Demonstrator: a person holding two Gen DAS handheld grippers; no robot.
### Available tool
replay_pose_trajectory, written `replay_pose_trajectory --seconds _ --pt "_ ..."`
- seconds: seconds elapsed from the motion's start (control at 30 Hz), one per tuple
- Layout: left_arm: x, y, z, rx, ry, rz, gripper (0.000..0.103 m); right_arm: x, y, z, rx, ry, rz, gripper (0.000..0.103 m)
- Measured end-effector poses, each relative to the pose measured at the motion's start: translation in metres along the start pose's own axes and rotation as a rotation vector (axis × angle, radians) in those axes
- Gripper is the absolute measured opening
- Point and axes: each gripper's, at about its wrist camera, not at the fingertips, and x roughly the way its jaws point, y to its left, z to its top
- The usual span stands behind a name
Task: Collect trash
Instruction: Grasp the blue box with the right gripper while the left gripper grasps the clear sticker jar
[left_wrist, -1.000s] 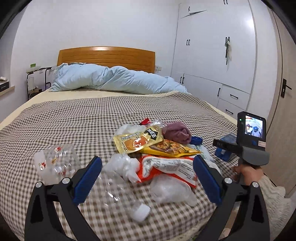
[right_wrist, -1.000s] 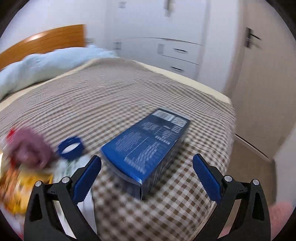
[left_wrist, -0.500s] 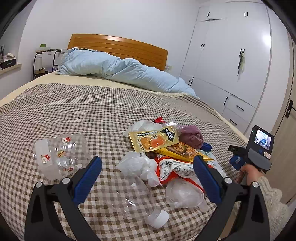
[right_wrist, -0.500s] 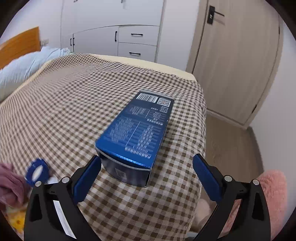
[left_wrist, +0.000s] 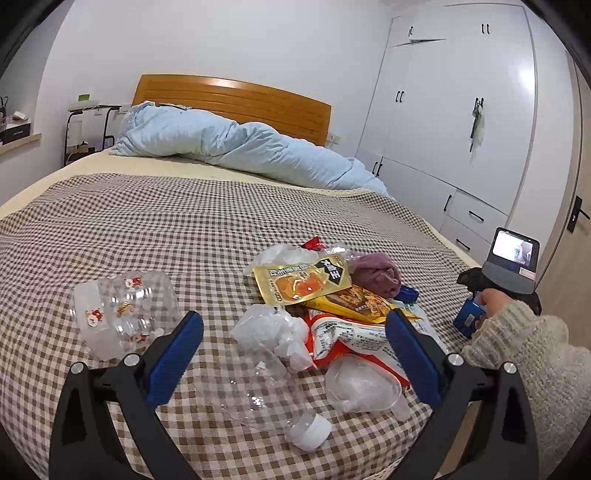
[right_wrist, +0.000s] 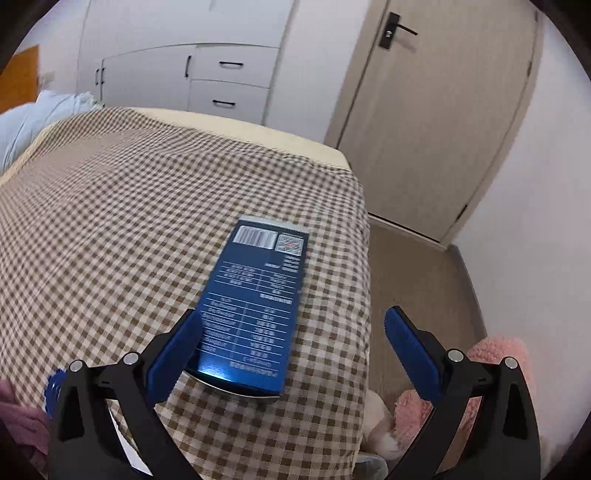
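From the left wrist, the left gripper (left_wrist: 293, 356) hovers with jaws wide apart over wrappers (left_wrist: 306, 282) and a clear bottle (left_wrist: 266, 398) heaped on the bed (left_wrist: 147, 229), while from the right wrist the right gripper (right_wrist: 291, 354), jaws spread, straddles a blue box (right_wrist: 255, 314) near the bed's corner.

Home bedroom: bed (left_wrist: 184, 229), duvet (left_wrist: 236, 147), wardrobe (left_wrist: 461, 110).

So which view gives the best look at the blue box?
The right wrist view: the blue box lies flat between the open right gripper, printed face readable. The left wrist view shows only its end behind the person's hand.
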Motion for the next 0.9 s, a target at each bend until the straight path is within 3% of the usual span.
replay_pose_trajectory --seconds 0.13,0.33,0.53,0.63,0.8,0.87,0.9 --pt "0.003 -0.005 -0.002 0.011 0.014 -0.007 0.096 -0.004 0.006 -0.002 -0.031 -0.01 0.0 0.095" --pt "0.0 -0.008 -0.004 0.029 0.005 -0.005 0.096 0.003 0.004 0.018 -0.011 0.065 0.077 0.095" --pt "0.003 -0.011 -0.005 0.036 0.014 -0.006 0.096 0.023 0.008 0.032 -0.013 0.209 0.067 0.095" --pt "0.003 -0.012 -0.005 0.041 0.012 -0.006 0.096 0.047 0.012 0.022 -0.009 0.348 0.101 0.095" --pt "0.005 -0.015 -0.008 0.059 0.02 0.004 0.096 0.06 0.004 0.013 -0.009 0.341 0.125 0.095" --pt "0.008 -0.015 -0.008 0.065 0.025 0.018 0.096 0.06 0.0 0.011 -0.031 0.312 0.151 0.061" --pt "0.01 -0.014 -0.008 0.062 0.029 0.024 0.096 0.06 -0.005 0.007 -0.034 0.311 0.158 0.059"
